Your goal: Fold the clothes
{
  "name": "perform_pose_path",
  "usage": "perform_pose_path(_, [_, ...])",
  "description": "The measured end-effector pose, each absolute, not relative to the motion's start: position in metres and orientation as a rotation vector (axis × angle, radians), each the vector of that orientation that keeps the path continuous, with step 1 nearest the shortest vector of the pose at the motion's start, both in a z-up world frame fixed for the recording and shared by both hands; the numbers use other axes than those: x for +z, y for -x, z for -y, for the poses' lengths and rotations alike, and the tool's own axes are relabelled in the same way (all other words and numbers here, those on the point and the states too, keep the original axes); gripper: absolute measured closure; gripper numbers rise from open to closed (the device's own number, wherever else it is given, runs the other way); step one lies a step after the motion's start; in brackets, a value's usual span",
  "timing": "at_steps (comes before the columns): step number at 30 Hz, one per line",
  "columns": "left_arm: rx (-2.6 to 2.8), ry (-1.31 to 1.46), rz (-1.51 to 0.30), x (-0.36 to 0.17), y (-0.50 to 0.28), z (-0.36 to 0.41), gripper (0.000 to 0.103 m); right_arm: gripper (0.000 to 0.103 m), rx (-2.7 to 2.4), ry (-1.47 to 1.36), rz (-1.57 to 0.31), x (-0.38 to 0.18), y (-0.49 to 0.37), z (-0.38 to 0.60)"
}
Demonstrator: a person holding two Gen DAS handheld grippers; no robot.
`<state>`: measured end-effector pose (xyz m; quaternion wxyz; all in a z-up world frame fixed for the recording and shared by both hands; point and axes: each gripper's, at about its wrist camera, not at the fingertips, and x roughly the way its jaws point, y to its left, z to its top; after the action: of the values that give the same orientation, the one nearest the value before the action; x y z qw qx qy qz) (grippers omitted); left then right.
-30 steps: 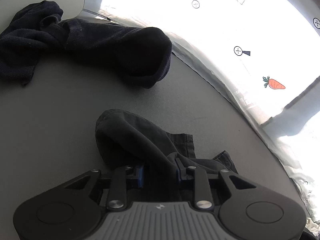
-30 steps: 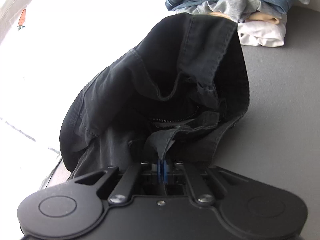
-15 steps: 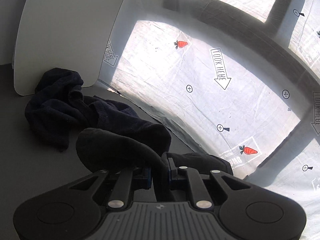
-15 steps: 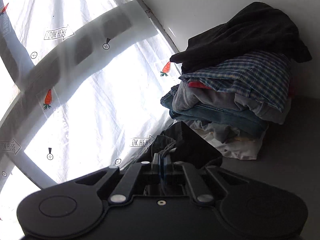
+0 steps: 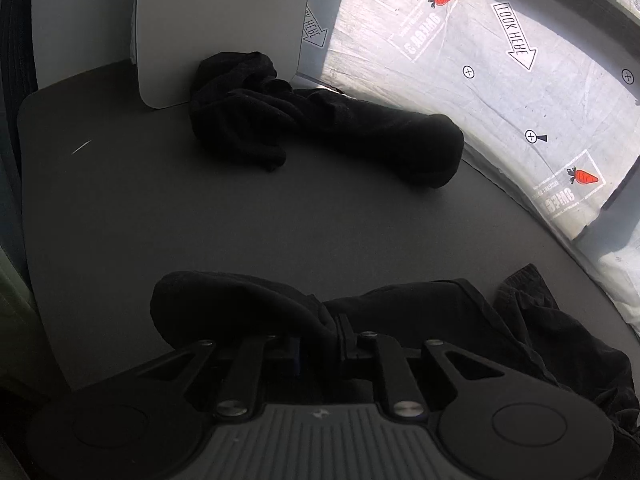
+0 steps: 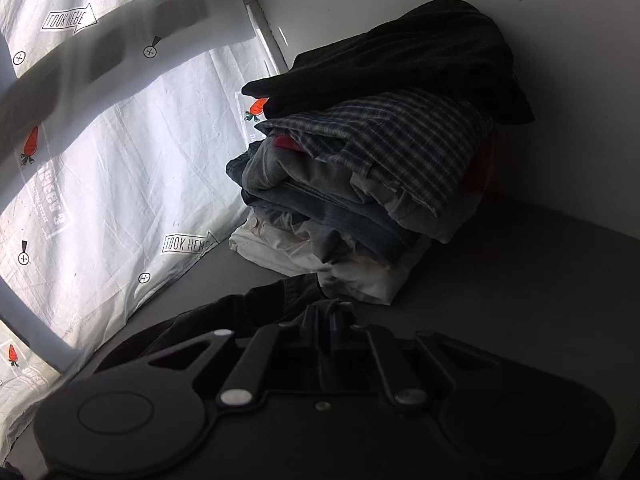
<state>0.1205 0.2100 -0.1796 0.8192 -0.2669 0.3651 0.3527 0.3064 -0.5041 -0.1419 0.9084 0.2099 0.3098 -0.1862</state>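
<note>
A black garment [image 5: 460,320] lies across the grey table just ahead of my left gripper [image 5: 320,340], which is shut on a bunched fold of it. The cloth humps up to the left of the fingers and spreads away to the right. In the right wrist view the same black garment [image 6: 248,308] shows low in the frame, and my right gripper [image 6: 332,328] is shut on a thin edge of it. Most of the cloth there is hidden behind the gripper body.
A second dark garment [image 5: 320,128] lies crumpled at the back of the grey table [image 5: 160,220], against a white panel [image 5: 216,28]. A tall stack of folded clothes [image 6: 372,168] stands at the back right. Printed plastic sheeting [image 6: 112,168] hangs along the table's far edge.
Both grippers lifted the black garment up off the table half a second ago and have now come back down, so it lies low and spread between them. Both holds stayed shut.
</note>
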Motion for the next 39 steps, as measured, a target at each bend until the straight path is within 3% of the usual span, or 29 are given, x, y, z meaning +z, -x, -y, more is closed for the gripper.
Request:
perform_pose_path(2, [0.751,0.557,-0.796,-0.192,-0.11,-0.207,0.081,0.079,-0.395,-0.386,-0.698,-0.154,-0.304,0.501])
perform_pose_path(3, [0.741,0.571,-0.787,-0.194,-0.105,-0.207,0.076,0.065,-0.39,-0.398,-0.704,-0.157,-0.301,0.5])
perform_pose_path(5, [0.711,0.632,-0.746,-0.193,-0.096,-0.21,0.067,0.053,-0.379,-0.422,-0.717,-0.162,-0.295,0.498])
perform_pose_path(8, [0.664,0.722,-0.683,-0.191,-0.082,-0.214,0.047,0.047,-0.362,-0.457,-0.735,-0.17,-0.285,0.495])
perform_pose_path(9, [0.649,0.752,-0.662,-0.191,-0.078,-0.215,0.036,0.044,-0.357,-0.469,-0.742,-0.172,-0.282,0.493])
perform_pose_path(10, [0.633,0.781,-0.641,-0.19,-0.073,-0.216,0.033,0.043,-0.351,-0.481,-0.748,-0.175,-0.279,0.492])
perform_pose_path(18, [0.653,0.896,-0.628,-0.195,-0.057,-0.231,0.032,0.033,-0.338,-0.669,-0.804,-0.201,-0.266,0.478])
perform_pose_path(23, [0.64,0.992,-0.589,-0.205,-0.049,-0.252,0.022,0.031,-0.324,-0.738,-0.819,-0.212,-0.262,0.466])
perform_pose_path(29, [0.617,1.046,-0.586,-0.216,-0.063,-0.277,0.021,0.027,-0.348,-0.712,-0.832,-0.215,-0.264,0.447])
perform_pose_path(32, [0.626,1.024,-0.54,-0.214,-0.071,-0.284,0.024,0.027,-0.367,-0.699,-0.838,-0.215,-0.267,0.44])
perform_pose_path(35, [0.631,0.946,-0.551,-0.206,-0.084,-0.291,0.057,0.027,-0.376,-0.695,-0.84,-0.215,-0.268,0.436])
perform_pose_path(36, [0.621,0.917,-0.553,-0.201,-0.088,-0.294,0.082,0.027,-0.379,-0.694,-0.841,-0.214,-0.268,0.436])
perform_pose_path(37, [0.611,0.888,-0.555,-0.197,-0.091,-0.296,0.095,0.027,-0.382,-0.693,-0.842,-0.214,-0.268,0.435])
perform_pose_path(39, [0.587,0.823,-0.531,-0.184,-0.093,-0.295,0.096,0.027,-0.39,-0.694,-0.843,-0.214,-0.268,0.434])
